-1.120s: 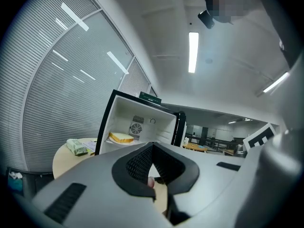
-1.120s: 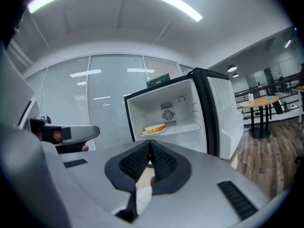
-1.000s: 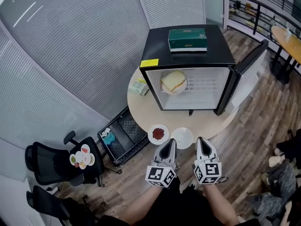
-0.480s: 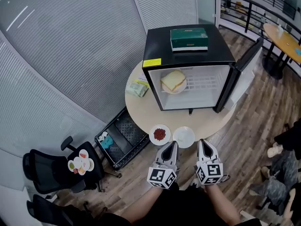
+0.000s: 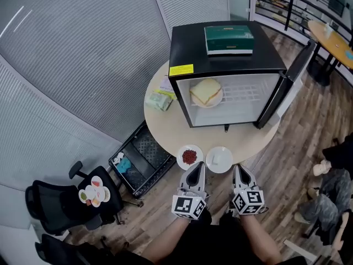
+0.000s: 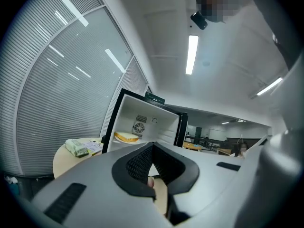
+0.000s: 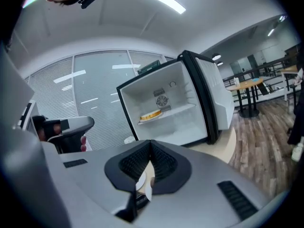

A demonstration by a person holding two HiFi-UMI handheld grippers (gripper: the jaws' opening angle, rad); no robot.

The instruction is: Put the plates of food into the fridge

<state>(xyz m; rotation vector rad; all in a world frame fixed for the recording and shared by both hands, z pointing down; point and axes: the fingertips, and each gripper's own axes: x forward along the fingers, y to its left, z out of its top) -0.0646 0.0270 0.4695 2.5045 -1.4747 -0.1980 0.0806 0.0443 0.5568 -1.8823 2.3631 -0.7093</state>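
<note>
Grey left gripper (image 5: 195,167) and right gripper (image 5: 237,170), jaws closed and empty, have neared the red-food plate (image 5: 189,157) and white plate (image 5: 219,159) at the table (image 5: 165,127) edge, ready for pickup; sandwich plate (image 5: 206,93) already shelved in fridge (image 5: 226,57).

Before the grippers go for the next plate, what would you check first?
1. Fridge door open: ok, it stands wide.
2. Room on the shelf: ok, bare rack beside the sandwich plate.
3. Plates to fetch: ok, the red-food plate and the pale-food plate sit at the table's near edge.
4. Left gripper open for a grasp: not ok, jaws together.
5. Right gripper open for a grasp: not ok, jaws together.
</note>
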